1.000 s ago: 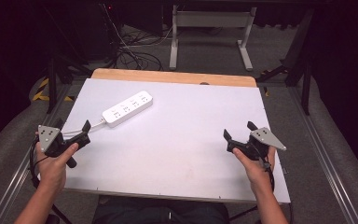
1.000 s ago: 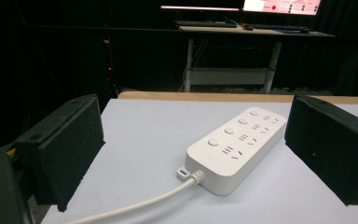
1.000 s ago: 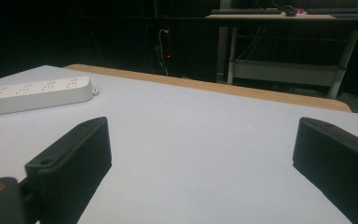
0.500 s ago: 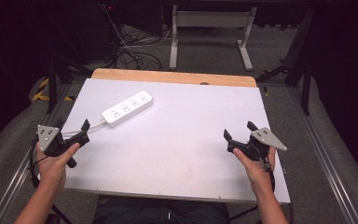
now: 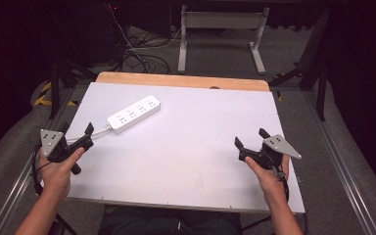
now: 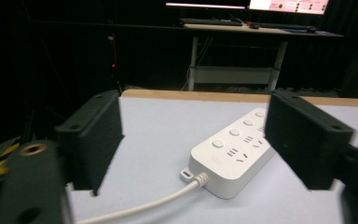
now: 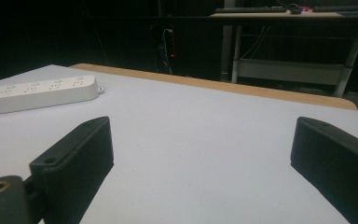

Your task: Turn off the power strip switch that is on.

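In the high view, a white power strip (image 5: 134,114) lies on the white table (image 5: 186,147), in the far left part of it, turned diagonally. Its white cable (image 5: 99,130) leaves the near end and runs toward the left edge of the table. The left gripper (image 5: 76,136) is held by the left hand (image 5: 57,169) just near that cable end, toward the person from the power strip, and it does not touch the strip. Its jaws stand apart with nothing between them. The right gripper (image 5: 250,138) is held by the right hand (image 5: 269,172) well apart from the power strip, at the near right part of the table. Its jaws are also spread and hold nothing. A grey three-cornered plate sits on top of each gripper.

In the left gripper view, the power strip (image 6: 235,151) lies ahead between the two black jaws, closer to the right one. The jaws are wide apart and empty. The cable (image 6: 149,200) comes from the near end of the strip toward the bottom of the view. Round buttons and socket holes show on the top of the strip.

In the right gripper view, the power strip (image 7: 37,93) lies far to the left, beyond the left jaw. The jaws are wide apart over the bare table (image 7: 205,140), and nothing is between them.
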{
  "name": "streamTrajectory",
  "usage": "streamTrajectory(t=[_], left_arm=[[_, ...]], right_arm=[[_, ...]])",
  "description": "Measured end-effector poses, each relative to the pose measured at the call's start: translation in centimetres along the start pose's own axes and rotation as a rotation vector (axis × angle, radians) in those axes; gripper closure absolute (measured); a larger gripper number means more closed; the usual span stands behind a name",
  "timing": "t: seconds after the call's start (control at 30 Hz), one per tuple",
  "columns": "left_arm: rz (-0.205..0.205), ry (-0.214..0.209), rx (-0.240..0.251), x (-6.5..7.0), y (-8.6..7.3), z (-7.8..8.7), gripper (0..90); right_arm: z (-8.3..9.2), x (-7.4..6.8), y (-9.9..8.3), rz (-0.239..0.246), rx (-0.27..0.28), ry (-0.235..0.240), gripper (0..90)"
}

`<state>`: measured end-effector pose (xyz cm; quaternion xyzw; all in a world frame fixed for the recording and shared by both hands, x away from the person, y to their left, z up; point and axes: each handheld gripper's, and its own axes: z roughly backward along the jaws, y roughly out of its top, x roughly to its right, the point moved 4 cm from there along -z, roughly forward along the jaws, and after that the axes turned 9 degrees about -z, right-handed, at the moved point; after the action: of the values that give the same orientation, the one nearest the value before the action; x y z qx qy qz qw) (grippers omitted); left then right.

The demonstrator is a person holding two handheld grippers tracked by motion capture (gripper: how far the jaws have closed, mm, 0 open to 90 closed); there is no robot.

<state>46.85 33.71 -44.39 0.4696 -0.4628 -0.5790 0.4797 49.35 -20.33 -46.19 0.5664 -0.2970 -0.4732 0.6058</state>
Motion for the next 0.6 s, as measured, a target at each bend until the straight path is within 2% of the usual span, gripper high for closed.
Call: streamTrajectory(t=[0.03,0.07,0.17,0.23,0.27,0.33,0.37,0.43,0.47,0.5,0.53,0.57,0.6], left_arm=[[0.01,0.008,-0.007,-0.07,-0.06,-0.08,26.4],[0.014,0.011,-0.017,-0.2,-0.14,-0.17,26.4],[0.035,0.018,-0.014,-0.4,-0.1,-0.23,44.2],[0.02,0.015,0.002,-0.38,0.06,-0.28,46.9],[0.011,0.01,0.002,-0.35,0.02,-0.29,56.5],[0.012,0.008,0.0,-0.2,-0.11,-0.32,59.3],[0.012,0.003,0.003,-0.18,-0.08,-0.3,67.1],[0.004,-0.003,0.013,-0.21,0.15,-0.22,69.9],[-0.001,-0.01,0.016,-0.22,0.29,-0.2,78.6],[-0.01,-0.012,0.012,-0.19,0.39,-0.2,78.6],[-0.045,-0.002,-0.002,-0.15,0.51,-0.39,86.1],[-0.045,-0.002,-0.002,-0.15,0.51,-0.39,87.4],[-0.035,-0.027,-0.019,0.01,0.57,-0.75,88.9]], right_arm=[[-0.04,0.03,-0.02,-0.001,-0.001,0.001,6.3],[-0.04,0.03,-0.02,-0.001,-0.001,0.001,6.3],[-0.06,0.15,-0.07,-0.002,-0.006,0.006,6.6],[0.0,0.15,-0.11,-0.003,-0.008,0.006,6.7],[0.16,0.19,-0.1,-0.006,-0.006,0.004,6.9],[0.25,0.2,-0.07,-0.009,-0.003,0.003,7.1],[0.43,0.12,-0.01,-0.009,0.002,0.006,7.5],[0.5,0.05,0.0,-0.004,0.004,0.009,7.6],[0.63,-0.02,-0.02,0.006,0.001,0.01,8.0],[0.63,-0.02,-0.02,0.006,0.001,0.01,8.0],[0.74,-0.03,-0.05,0.014,0.004,0.003,9.5],[0.74,-0.03,-0.05,0.014,0.004,0.003,9.5],[0.83,-0.03,-0.14,0.0,0.001,0.0,9.7]])
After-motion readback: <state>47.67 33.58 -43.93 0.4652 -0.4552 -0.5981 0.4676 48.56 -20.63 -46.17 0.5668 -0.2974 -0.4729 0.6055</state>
